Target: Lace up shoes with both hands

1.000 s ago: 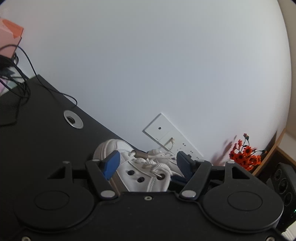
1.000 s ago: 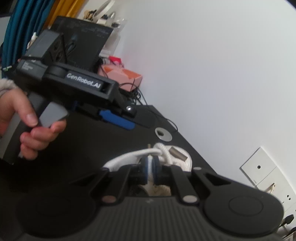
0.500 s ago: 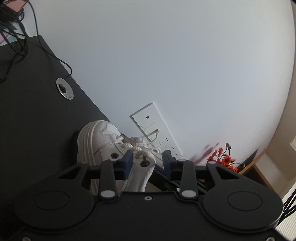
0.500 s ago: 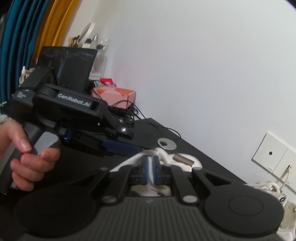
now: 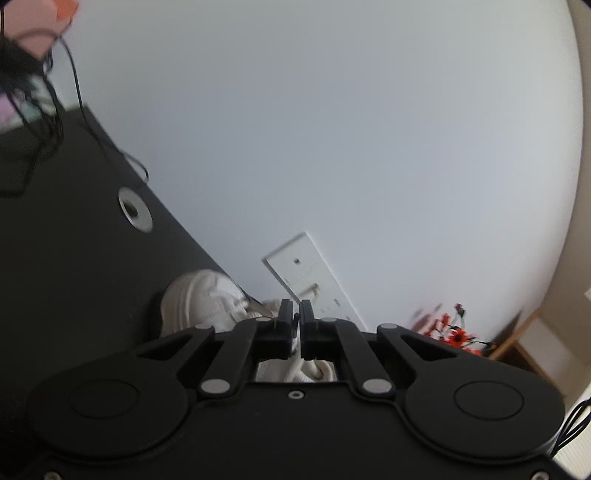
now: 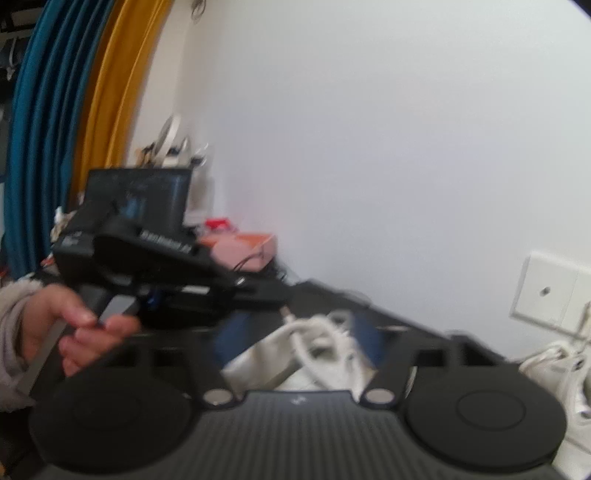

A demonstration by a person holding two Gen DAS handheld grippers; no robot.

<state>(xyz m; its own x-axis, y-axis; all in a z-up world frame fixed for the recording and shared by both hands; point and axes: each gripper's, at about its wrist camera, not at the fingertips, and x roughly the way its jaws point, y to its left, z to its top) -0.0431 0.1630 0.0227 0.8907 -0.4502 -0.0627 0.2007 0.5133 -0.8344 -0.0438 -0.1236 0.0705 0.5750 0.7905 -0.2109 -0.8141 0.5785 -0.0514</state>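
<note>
The left hand-held gripper (image 5: 296,318) is pinched together on the tip of a thick white rope lace (image 6: 312,332), which runs from it toward the white sneaker (image 5: 201,299) lying toe-first toward the wall on the matte black desk (image 5: 74,236). The right hand-held gripper (image 6: 299,339) is opening, its blue pads (image 6: 364,338) either side of the lace, pressing nothing. The left is plainly the nearer.

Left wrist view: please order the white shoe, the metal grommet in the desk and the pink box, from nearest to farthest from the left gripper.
1. White shoe, just beyond the left gripper.
2. Metal grommet, farther up the desk on the left.
3. Pink box, top left corner.
</note>
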